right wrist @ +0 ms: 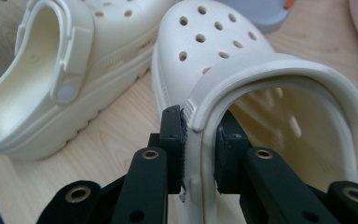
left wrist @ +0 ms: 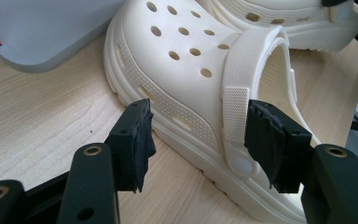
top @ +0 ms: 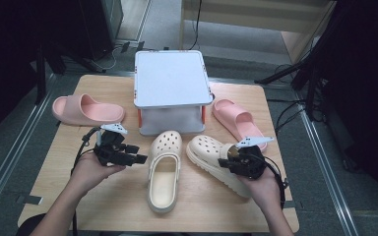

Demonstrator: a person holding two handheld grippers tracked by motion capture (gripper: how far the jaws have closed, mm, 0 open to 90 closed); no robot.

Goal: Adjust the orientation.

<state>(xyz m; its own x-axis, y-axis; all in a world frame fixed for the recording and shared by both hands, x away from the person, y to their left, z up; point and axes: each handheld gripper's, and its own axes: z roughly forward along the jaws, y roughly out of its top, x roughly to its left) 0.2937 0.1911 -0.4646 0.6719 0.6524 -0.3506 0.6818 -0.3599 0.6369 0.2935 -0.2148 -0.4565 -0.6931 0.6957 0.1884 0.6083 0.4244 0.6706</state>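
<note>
High view: one wooden table (top: 113, 206) is seen, and at its far middle one grey box (top: 171, 91) with a flat pale lid is set. Four shoes are counted on the table: two cream clogs and two pink slides. The left clog (top: 164, 169) lies in front of the box with its toe toward it; the right clog (top: 211, 160) lies just beside it, angled toward the right edge. One pink slide (top: 86, 110) is placed left of the box and the other pink slide (top: 237, 120) right of it. Two grippers are held, one in each hand. The left gripper (top: 139, 158) is seen just beside the left clog's side; in the left gripper view its jaws are spread apart, with the clog's strap and sole (left wrist: 205, 107) between them and neither pad pressed on. The right gripper (right wrist: 200, 149) is pinched on the side wall of the right clog (right wrist: 270, 79) near the strap, one jaw outside and one inside the opening.
</note>
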